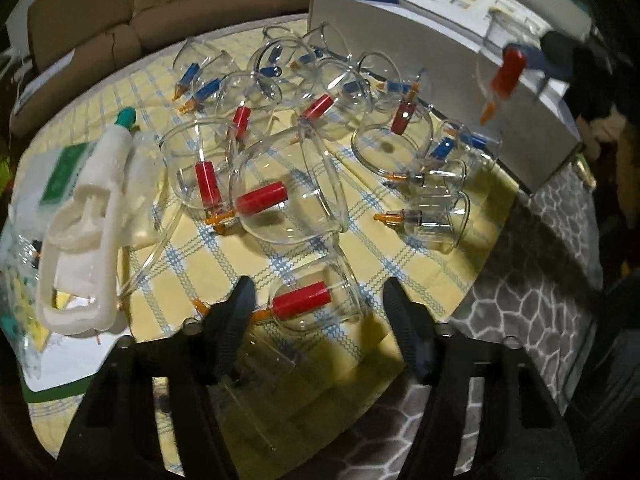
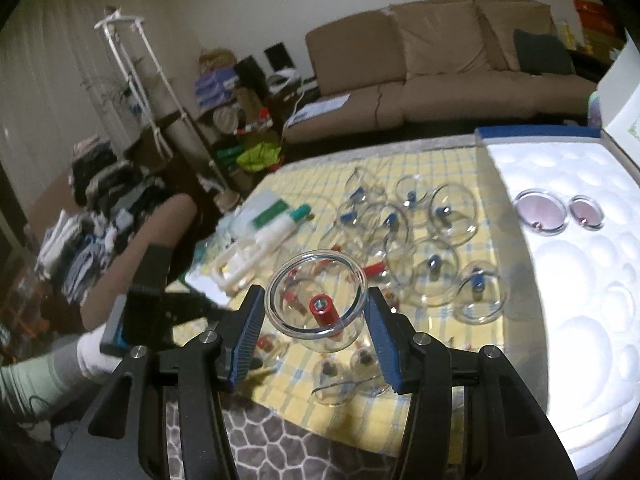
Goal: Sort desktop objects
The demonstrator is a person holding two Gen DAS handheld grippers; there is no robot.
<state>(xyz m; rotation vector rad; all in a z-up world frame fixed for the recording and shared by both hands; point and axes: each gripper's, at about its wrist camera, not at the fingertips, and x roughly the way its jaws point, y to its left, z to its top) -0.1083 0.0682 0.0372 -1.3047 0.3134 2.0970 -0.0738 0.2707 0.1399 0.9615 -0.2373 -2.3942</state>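
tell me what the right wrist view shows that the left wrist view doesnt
Only the right wrist view: the white foam tray with two cups seated in it, and the right claw shut on a red-valve cup.

Only the left wrist view: the left claw around another red-valve cup lying on the cloth.

Both: the yellow checked cloth, the white pump and the sofa.

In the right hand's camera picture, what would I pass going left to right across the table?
White pump gun → clear cup with a red stem held in the right gripper → loose clear cups with blue stems → white foam tray holding two cups.
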